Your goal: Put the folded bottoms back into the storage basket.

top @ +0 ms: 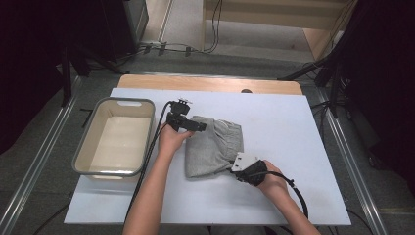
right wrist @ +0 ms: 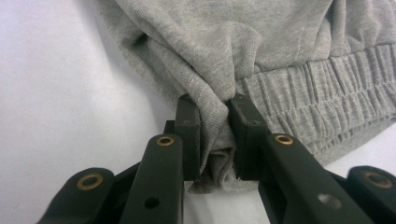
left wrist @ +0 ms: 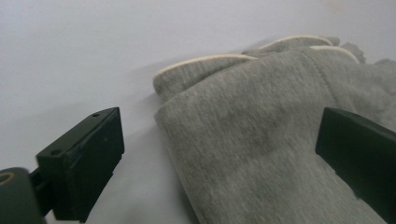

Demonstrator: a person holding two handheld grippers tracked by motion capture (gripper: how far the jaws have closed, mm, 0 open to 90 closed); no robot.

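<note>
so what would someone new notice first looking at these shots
The folded grey garment in the middle of the white table draws the eye first, with a gripper at each end. The right gripper is clamped on a bunched fold at its near edge, beside the elastic waistband, while the left gripper stands with its jaws wide open around the far corner. To the left sits an empty grey-rimmed tub.
</note>
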